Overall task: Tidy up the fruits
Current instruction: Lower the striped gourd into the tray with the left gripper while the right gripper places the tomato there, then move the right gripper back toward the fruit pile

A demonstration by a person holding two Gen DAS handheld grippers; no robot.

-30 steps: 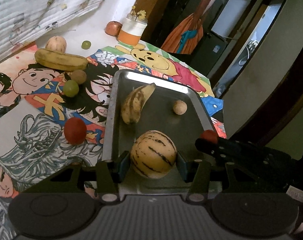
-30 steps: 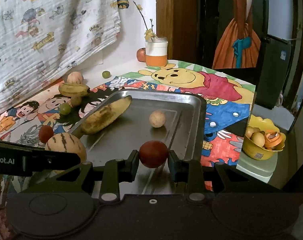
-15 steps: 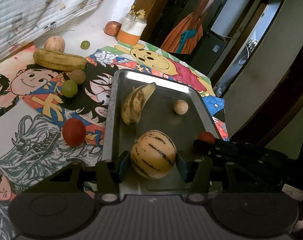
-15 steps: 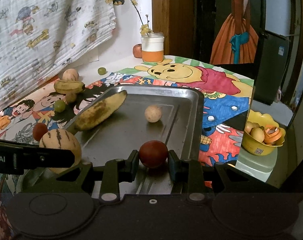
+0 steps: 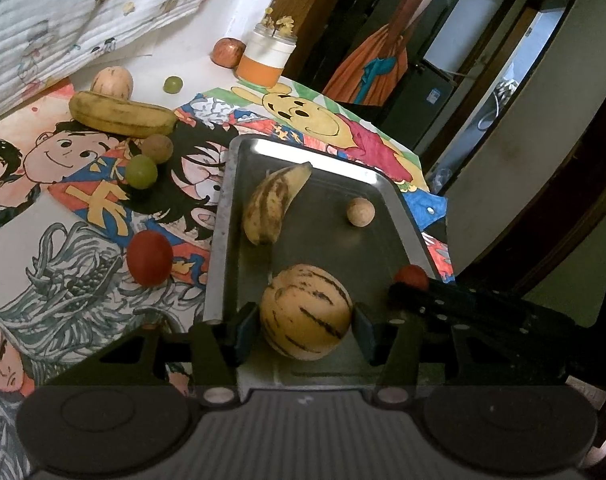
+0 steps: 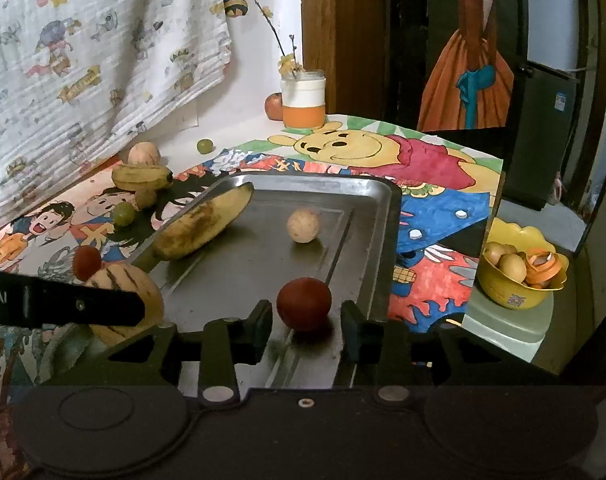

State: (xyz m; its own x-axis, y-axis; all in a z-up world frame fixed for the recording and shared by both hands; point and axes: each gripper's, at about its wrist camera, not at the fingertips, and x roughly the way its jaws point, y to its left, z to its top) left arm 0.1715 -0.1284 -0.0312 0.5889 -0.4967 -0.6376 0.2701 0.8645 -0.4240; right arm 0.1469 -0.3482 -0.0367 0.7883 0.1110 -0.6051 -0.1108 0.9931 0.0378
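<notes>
A metal tray holds a banana and a small tan round fruit. My left gripper is open, with a gap on each side of the striped melon resting at the tray's near end. My right gripper is open around a red tomato sitting on the tray, fingers apart from it.
On the cartoon cloth left of the tray lie a second tomato, a green fruit, a brown fruit, a banana and a pale fruit. A jar and apple stand behind. A yellow bowl sits right, below the table.
Both grippers have opened: the melon and the tomato now rest on the tray with gaps beside the fingers. Both grippers have drawn back slightly.
</notes>
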